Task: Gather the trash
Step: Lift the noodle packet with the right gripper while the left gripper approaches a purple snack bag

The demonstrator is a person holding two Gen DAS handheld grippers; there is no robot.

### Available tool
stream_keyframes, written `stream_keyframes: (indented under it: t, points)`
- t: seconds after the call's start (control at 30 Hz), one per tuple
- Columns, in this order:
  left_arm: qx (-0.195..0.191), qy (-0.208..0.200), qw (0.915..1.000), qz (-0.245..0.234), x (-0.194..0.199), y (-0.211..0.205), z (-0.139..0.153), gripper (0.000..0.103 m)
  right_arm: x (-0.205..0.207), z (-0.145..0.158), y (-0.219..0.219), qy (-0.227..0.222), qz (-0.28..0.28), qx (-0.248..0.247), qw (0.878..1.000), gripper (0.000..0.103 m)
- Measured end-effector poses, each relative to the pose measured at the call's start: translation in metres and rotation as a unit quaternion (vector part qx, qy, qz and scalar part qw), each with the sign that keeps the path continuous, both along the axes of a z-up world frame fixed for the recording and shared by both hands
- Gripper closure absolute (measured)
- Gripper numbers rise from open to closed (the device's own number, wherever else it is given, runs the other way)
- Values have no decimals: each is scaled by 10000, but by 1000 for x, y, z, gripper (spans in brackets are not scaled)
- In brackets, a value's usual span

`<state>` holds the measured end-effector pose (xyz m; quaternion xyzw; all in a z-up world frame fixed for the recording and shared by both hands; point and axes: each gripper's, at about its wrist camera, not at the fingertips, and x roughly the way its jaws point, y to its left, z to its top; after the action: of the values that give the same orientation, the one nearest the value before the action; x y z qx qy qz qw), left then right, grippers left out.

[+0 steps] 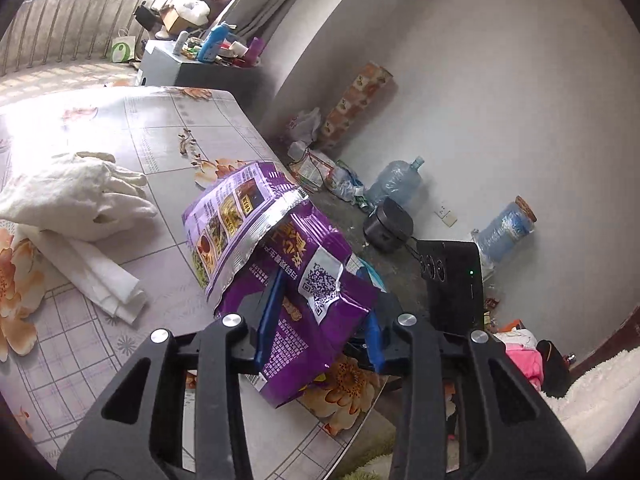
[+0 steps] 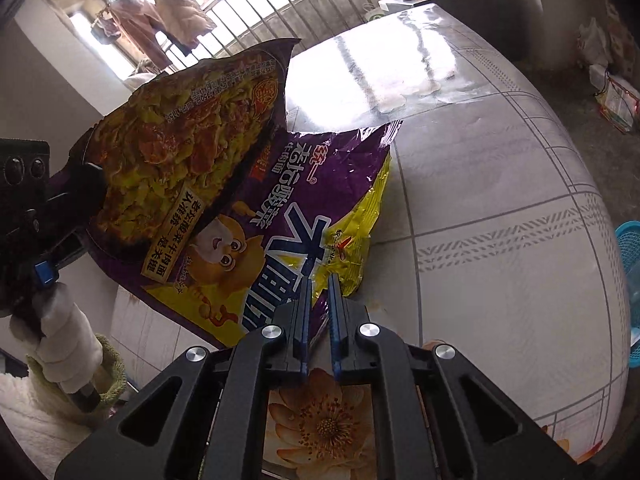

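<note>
A large purple noodle multipack wrapper (image 1: 276, 252) stands crumpled at the table's right edge. My left gripper (image 1: 324, 320) has its blue fingers wide apart on either side of the wrapper's lower part. In the right wrist view the same wrapper (image 2: 224, 184) shows its printed front, with purple, yellow and food pictures. My right gripper (image 2: 320, 304) has its fingers close together on the wrapper's lower yellow corner. The left gripper (image 2: 44, 268) shows at the left edge of that view, behind the wrapper.
A white glove (image 1: 76, 192) and folded white paper (image 1: 100, 276) lie on the floral table (image 1: 168, 132). Water jugs (image 1: 396, 180), bags and a black pot (image 1: 388, 224) sit on the floor by the wall. A blue basket (image 2: 630, 292) stands beyond the table's right edge.
</note>
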<state>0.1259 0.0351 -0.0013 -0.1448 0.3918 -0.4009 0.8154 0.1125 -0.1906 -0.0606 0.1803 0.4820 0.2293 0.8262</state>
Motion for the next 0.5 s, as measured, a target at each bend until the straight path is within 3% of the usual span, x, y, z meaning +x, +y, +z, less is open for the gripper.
stream_keyframes:
  t: [0.17,0.3,0.4,0.5]
  points:
    - [68,524,9982,-274,12,-18,-36,74,-4,1,-26,73,-188,364,9991,94]
    - [243,874,9946,-501,15,-28,-62,74,-9,12,-68,-61,-724,515,9960,94]
    - [262,985,9929,-618,12,-29,-69,70,-14,31,-88,-383,-955,745,9919,94]
    - [177,1012,9920,-728,8,-27,-72,61,-12,49,-84,-672,-787,964,9900,94]
